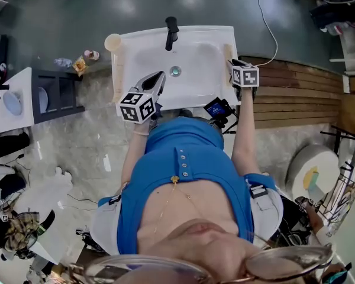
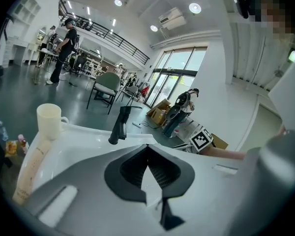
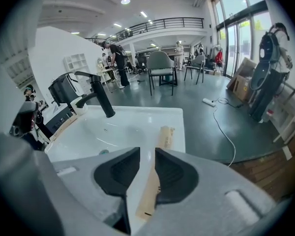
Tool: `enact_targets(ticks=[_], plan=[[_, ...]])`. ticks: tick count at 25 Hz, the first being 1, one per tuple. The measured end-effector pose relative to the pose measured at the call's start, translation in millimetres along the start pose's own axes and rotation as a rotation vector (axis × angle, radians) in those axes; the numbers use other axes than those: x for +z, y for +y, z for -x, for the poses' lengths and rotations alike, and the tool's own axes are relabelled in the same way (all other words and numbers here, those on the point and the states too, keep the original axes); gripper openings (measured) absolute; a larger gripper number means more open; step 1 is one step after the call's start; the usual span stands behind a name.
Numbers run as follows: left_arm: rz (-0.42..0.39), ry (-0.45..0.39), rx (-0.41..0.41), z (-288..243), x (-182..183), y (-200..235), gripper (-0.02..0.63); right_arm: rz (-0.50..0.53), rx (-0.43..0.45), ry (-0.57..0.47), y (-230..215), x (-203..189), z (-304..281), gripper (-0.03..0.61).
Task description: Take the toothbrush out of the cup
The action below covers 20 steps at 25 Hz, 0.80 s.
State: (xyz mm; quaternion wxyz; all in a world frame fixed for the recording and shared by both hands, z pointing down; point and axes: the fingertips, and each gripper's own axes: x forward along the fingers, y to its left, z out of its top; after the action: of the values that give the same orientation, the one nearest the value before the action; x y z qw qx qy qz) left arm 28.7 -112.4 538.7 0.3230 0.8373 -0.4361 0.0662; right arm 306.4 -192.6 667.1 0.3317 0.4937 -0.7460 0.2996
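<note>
Head view: you stand over a white sink [image 1: 192, 99] with a black tap [image 1: 171, 33] at its far edge. The cup [image 1: 112, 42] sits on the far left corner of the sink. A long tan pack [image 1: 119, 70] lies along the left rim just below the cup. A second long tan strip [image 1: 228, 53] lies along the right rim. Your left gripper [image 1: 160, 77] hangs over the near left part of the basin. Your right gripper [image 1: 234, 63] is over the right rim, just beside the strip.

Left gripper view: your left gripper's [image 2: 147, 146] claw is pressed together, pad against pad, with nothing between. Beyond it the cream cup [image 2: 49, 119] stands upright on the sink [image 2: 88, 139] corner, well apart from the claw, with its handle turned towards the tap [image 2: 120, 127]. The tan pack [image 2: 32, 166] lies on the rim, its far end at the cup's foot.

Right gripper view: your right gripper's [image 3: 147, 151] claw is spread. The tan strip [image 3: 163, 139] lies flat on the sink's [image 3: 132, 127] right rim. It shows through the gap and under the right jaw, and neither pad presses on it. You cannot tell from any of these views whether this strip or the other pack is the toothbrush. The tap [image 3: 101, 97] rises at the far left of the basin.
</note>
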Motion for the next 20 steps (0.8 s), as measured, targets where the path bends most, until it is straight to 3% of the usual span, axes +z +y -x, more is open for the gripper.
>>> enact_targets(ticks=[12,20], plan=[[-0.002,0.023,-0.005,4,-4,12,0.000,0.078,0.077,0.007,49,9,1,0.023],[-0.018,0.034,-0.006,8,-4,15,0.000,0.195,0.210,-0.054,100,28,7,0.003]])
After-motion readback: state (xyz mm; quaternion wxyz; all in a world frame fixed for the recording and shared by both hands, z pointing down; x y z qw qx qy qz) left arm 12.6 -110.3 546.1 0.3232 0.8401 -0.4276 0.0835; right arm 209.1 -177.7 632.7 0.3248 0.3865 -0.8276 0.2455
